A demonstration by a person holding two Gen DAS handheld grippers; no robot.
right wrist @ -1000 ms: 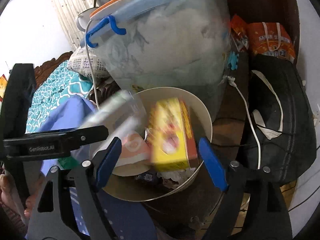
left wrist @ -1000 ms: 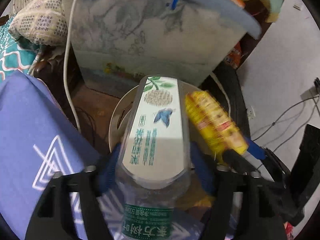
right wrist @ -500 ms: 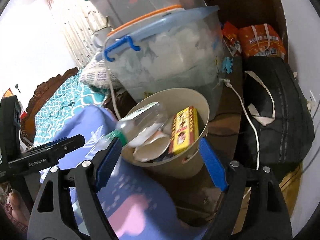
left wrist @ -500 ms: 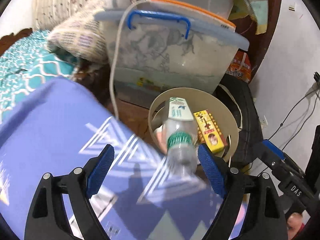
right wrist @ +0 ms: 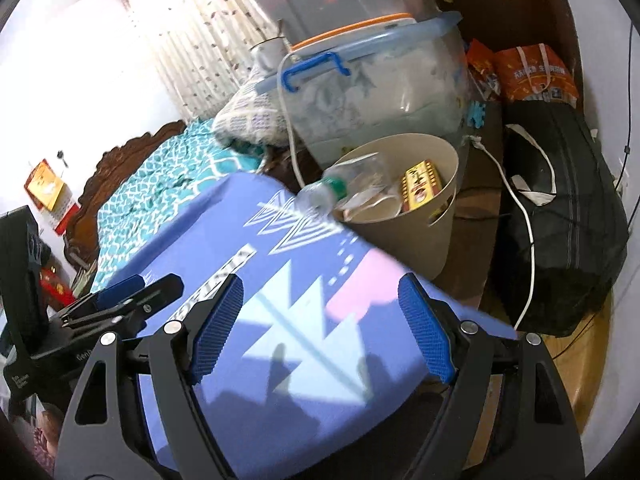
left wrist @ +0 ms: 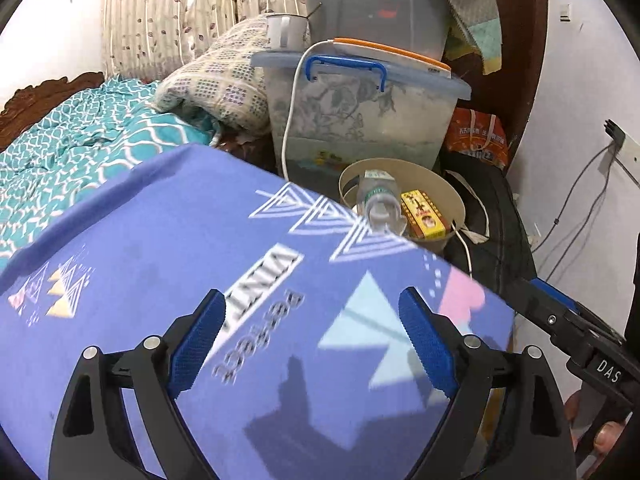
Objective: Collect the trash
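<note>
A beige waste bin (left wrist: 448, 196) (right wrist: 440, 200) stands beyond the far edge of a purple mat (left wrist: 200, 260) (right wrist: 300, 320). In the bin lie a clear plastic bottle with a green label (left wrist: 378, 200) (right wrist: 340, 190), its neck sticking out over the rim, and a yellow carton (left wrist: 424, 220) (right wrist: 422, 184). My left gripper (left wrist: 312, 344) is open and empty above the mat. My right gripper (right wrist: 320, 324) is open and empty above the mat, and it also shows at the right of the left wrist view (left wrist: 560, 316).
A clear storage box with a blue handle (left wrist: 360, 120) (right wrist: 380, 92) stands behind the bin. A black bag (right wrist: 560, 220) lies to the right, a white cable (right wrist: 520, 208) across it. A bed with teal bedding (left wrist: 80, 148) and a pillow (left wrist: 216, 84) is at the left.
Both grippers let go of the bottle and the yellow carton, which now lie in the bin. Both grippers have pulled back and up, away from the bin, over the purple mat.
</note>
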